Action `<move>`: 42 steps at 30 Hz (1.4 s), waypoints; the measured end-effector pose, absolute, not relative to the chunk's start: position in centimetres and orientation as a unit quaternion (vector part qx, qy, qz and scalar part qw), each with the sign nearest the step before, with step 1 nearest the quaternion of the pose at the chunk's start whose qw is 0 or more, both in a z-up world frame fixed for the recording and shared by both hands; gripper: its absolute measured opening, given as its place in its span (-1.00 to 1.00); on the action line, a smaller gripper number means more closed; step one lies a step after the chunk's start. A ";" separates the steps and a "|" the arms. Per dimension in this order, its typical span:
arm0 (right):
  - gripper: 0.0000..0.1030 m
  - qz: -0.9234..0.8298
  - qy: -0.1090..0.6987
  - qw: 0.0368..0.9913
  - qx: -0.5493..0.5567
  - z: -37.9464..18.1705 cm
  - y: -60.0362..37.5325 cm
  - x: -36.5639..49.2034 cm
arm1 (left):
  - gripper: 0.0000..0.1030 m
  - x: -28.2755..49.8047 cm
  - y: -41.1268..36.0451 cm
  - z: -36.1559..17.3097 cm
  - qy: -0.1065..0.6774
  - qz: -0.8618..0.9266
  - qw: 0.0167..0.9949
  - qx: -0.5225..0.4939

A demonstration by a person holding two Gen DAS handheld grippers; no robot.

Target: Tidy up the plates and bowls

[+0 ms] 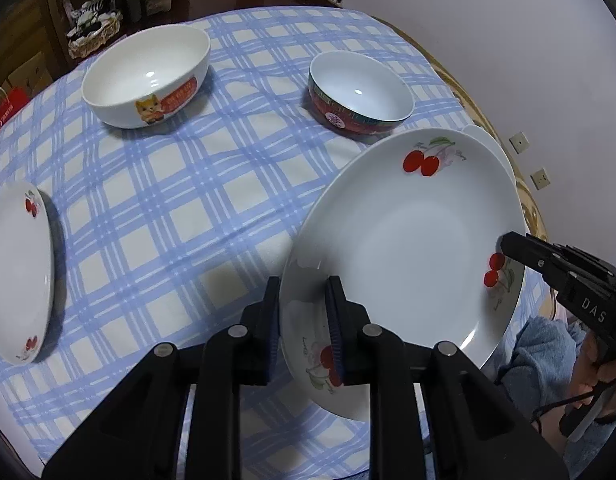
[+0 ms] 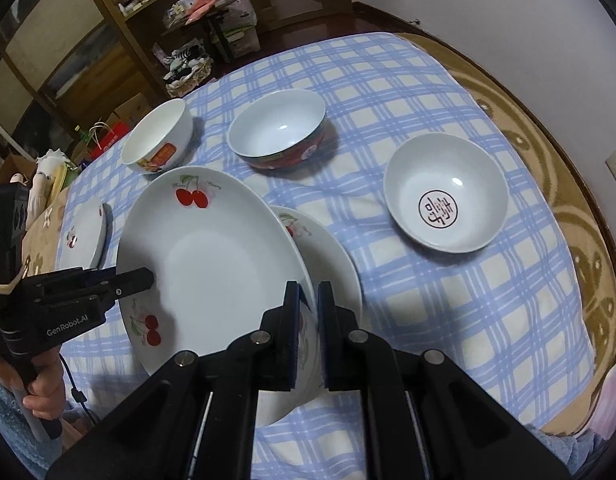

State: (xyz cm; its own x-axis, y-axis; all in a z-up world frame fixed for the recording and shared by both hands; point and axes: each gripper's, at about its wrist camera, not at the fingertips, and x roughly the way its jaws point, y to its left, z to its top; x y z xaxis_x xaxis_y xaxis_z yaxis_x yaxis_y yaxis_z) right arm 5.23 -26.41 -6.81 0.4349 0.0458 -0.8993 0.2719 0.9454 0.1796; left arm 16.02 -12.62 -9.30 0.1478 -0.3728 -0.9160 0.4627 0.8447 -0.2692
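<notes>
A white plate with red cherries (image 1: 408,236) (image 2: 212,264) hangs tilted over the checked cloth, held by both grippers. My left gripper (image 1: 304,300) (image 2: 148,276) is shut on its near-left rim, and my right gripper (image 2: 308,300) (image 1: 510,245) is shut on the opposite rim. Under the held plate's far edge lies a second cherry plate (image 2: 332,256) (image 1: 488,140). A third cherry plate (image 1: 20,272) (image 2: 88,236) rests further left. Three bowls stand beyond: a white one with a cat picture (image 1: 148,76) (image 2: 156,140), a red-sided one (image 1: 360,92) (image 2: 280,132), and a white one with a round seal inside (image 2: 444,192).
A blue-and-white checked cloth (image 1: 168,208) (image 2: 448,304) covers the round table, whose patterned edge (image 2: 580,216) shows at the right. Shelves and boxes (image 2: 212,8) stand behind the table. A person's hand (image 2: 44,396) holds the left gripper's handle.
</notes>
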 end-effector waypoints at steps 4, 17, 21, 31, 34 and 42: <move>-0.80 -0.069 0.532 0.829 0.159 -7.6 -27.1 5.4 | -0.59 16.0 -13.3 -9.7 0.593 -0.273 0.756 0.051; -0.79 -0.075 0.550 0.817 0.156 -9.9 -27.5 5.8 | -0.59 16.4 -14.1 -12.1 0.614 -0.266 0.741 0.062; -0.79 -0.075 0.554 0.816 0.150 -10.5 -27.2 6.3 | -0.58 16.6 -13.7 -12.7 0.619 -0.262 0.738 0.056; -0.80 -0.090 0.570 0.803 0.146 -11.8 -27.0 7.0 | -0.58 16.8 -14.3 -14.2 0.629 -0.255 0.732 0.066; -0.80 -0.091 0.568 0.805 0.144 -11.7 -27.1 7.3 | -0.58 16.8 -14.4 -14.3 0.630 -0.256 0.731 0.065; -0.79 -0.097 0.568 0.808 0.121 -11.6 -26.6 7.5 | -0.57 17.1 -14.5 -14.4 0.628 -0.255 0.732 0.069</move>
